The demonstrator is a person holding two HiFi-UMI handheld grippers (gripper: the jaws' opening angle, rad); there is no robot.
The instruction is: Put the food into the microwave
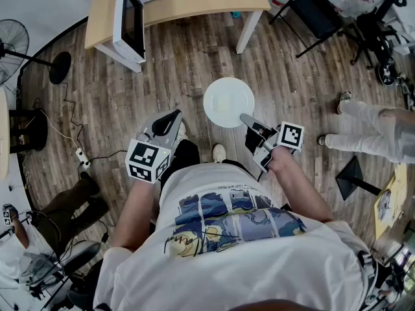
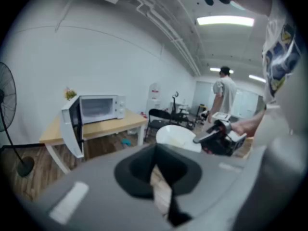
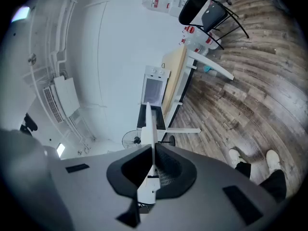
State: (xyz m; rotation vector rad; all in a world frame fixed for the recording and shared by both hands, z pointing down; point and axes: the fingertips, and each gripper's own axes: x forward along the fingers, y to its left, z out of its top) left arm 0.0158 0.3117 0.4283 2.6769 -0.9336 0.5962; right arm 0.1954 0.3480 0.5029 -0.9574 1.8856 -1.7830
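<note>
**White plate in the right gripper, microwave ahead and to its left**

We see the white round plate carried flat and level over the floor. It reaches straight out ahead of the right gripper, whose jaws are pinched tight on the near rim. Whatever food lies on the plate is too pale for us to make out. Being round, it has no long axis to line up, so we judge that only its level matters.

The white microwave stands well apart from the plate, ahead of the right gripper and off to its left. Its door is swung open past the table edge, with the cavity facing us. In the right gripper view the plate's thin edge points almost at that opening. We judge the coming move to be a long carry forward and leftward.

The left gripper hangs on the microwave's side of the plate, well short of the door. Its jaws are drawn close together with nothing between them.

The microwave rests on a light wooden table. Beneath everything runs a wood-plank floor. A black folding chair stands far off to the right of the grippers, and a standing fan far to the left. A second person is at the right edge.
</note>
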